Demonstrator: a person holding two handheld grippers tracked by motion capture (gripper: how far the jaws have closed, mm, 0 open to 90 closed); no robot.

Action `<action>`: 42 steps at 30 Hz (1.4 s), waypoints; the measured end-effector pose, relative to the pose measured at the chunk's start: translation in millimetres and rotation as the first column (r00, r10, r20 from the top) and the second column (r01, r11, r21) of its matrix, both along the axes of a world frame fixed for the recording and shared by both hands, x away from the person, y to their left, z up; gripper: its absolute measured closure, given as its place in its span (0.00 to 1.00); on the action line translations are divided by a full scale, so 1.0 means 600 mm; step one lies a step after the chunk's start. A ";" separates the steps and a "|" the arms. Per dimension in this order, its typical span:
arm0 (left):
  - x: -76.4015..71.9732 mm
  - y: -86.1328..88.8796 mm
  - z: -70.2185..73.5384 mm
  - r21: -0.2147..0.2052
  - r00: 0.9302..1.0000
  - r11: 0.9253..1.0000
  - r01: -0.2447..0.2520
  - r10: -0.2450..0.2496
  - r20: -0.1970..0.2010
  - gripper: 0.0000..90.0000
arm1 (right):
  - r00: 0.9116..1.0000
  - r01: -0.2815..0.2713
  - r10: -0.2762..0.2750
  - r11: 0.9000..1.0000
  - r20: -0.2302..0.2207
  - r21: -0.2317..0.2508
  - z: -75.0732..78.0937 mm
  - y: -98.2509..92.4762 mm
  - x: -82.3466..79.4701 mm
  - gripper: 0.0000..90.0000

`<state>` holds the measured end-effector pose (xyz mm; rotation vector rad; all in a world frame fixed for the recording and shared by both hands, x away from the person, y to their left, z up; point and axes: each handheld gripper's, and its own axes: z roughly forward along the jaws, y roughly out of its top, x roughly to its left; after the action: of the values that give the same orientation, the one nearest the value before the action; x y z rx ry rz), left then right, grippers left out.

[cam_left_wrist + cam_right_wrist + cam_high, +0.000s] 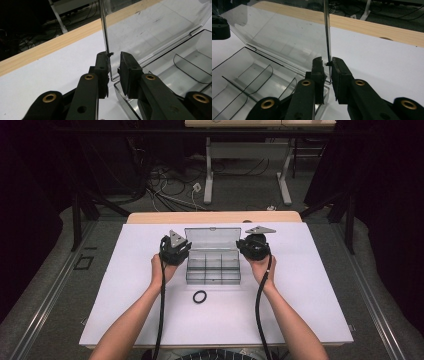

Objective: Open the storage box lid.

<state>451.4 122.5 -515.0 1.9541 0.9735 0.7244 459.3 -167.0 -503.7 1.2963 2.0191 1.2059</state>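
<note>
Your left tool (174, 251) and right tool (255, 247) are each clamped on a side edge of the clear box's (213, 268) upright lid (212, 239); the black ring (199, 296) lies on the desk (310, 285) just before the box.

clear compartment box (213, 263): 1 | black ring (199, 296): 1 | grippers: 2, left gripper (174, 251), right gripper (254, 247) | white table (125, 305): 1

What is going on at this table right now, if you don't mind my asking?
A person holds a claw in each hand at a clear compartment box on the white table. The left claw and right claw each pinch a side edge of its raised lid. A black ring lies in front of the box.
</note>
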 end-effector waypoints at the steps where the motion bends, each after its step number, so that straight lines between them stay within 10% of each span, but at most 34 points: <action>1: 0.001 0.000 -0.001 0.008 1.000 1.000 0.000 0.000 0.001 0.85 | 1.000 -0.003 0.003 1.000 0.008 -0.006 -0.001 -0.001 0.002 0.90; 26: 0.009 0.006 -0.013 0.032 0.999 0.999 -0.003 0.004 -0.035 0.79 | 0.999 0.008 -0.008 1.000 -0.038 -0.001 -0.015 -0.006 0.013 0.81; 42: -0.071 0.053 0.000 0.033 0.996 0.999 0.012 -0.008 -0.094 0.43 | 0.989 -0.132 0.126 0.987 -0.072 -0.092 -0.015 -0.029 -0.045 0.54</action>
<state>408.6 154.1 -515.2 2.0366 1.0131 0.6519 432.1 -184.6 -512.7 1.1899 2.2099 1.1195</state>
